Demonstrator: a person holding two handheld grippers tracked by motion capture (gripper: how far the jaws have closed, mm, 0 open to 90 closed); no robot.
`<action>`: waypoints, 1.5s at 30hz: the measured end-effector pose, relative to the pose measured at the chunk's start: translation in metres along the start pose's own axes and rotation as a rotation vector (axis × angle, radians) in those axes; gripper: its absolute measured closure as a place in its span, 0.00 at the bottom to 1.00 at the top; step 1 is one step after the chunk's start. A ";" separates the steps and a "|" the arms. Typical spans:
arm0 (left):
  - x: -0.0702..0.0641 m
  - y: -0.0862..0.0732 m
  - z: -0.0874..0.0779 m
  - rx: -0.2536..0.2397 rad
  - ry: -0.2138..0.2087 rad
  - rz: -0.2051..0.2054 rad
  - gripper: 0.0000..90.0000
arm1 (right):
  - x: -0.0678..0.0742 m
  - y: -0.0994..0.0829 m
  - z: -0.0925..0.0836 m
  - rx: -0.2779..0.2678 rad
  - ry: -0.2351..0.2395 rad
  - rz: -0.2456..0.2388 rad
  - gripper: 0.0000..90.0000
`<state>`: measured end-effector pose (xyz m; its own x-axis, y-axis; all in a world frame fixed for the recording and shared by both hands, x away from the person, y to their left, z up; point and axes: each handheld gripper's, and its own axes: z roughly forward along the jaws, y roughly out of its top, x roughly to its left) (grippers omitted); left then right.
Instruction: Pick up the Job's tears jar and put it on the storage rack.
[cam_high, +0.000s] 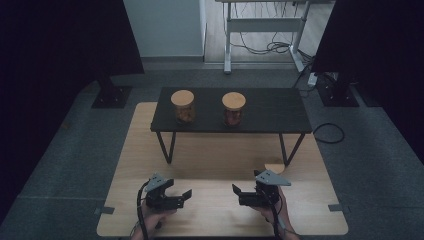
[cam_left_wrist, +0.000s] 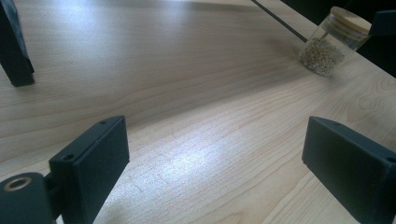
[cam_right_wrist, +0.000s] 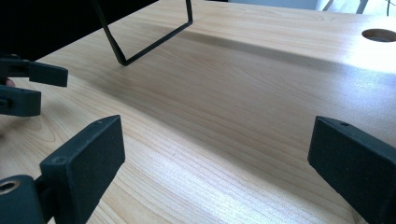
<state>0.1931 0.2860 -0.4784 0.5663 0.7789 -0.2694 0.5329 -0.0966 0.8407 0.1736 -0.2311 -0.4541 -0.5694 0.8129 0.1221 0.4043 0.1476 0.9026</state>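
Note:
My left gripper (cam_high: 185, 197) rests low over the front of the light wooden table (cam_high: 215, 150), pointing right, held in a hand. Its jaws stand open in the left gripper view (cam_left_wrist: 215, 154) with bare wood between them. My right gripper (cam_high: 238, 195) faces it from the right, also open (cam_right_wrist: 217, 154) and holding nothing. A small glass jar (cam_left_wrist: 334, 42) of pale grains with a wooden lid stands on the table by the shelf's thin leg. Its lid (cam_high: 274, 167) peeks out just behind my right gripper.
A low black shelf (cam_high: 270, 107) on thin metal legs stands across the far half of the table. It carries two wooden-lidded jars, one with orange contents (cam_high: 183, 106) and one with reddish contents (cam_high: 233, 108). A round hole (cam_right_wrist: 380, 33) is cut in the tabletop.

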 end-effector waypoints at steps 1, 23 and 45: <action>0.000 0.000 0.000 0.002 0.000 0.000 0.08 | 0.000 0.000 0.000 -0.002 0.000 0.001 0.04; -0.002 0.000 0.003 0.014 -0.003 0.003 0.08 | -0.019 -0.009 -0.027 -0.007 0.055 -0.019 0.01; -0.002 -0.001 0.005 0.023 -0.002 0.007 0.08 | -0.048 -0.020 -0.052 0.014 -0.019 -0.041 0.03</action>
<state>0.1950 0.2814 -0.4807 0.5716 0.7766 -0.2647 0.5430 -0.1161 0.8317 0.1554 -0.3019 -0.4570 -0.5723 0.8164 0.0777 0.3912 0.1884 0.9008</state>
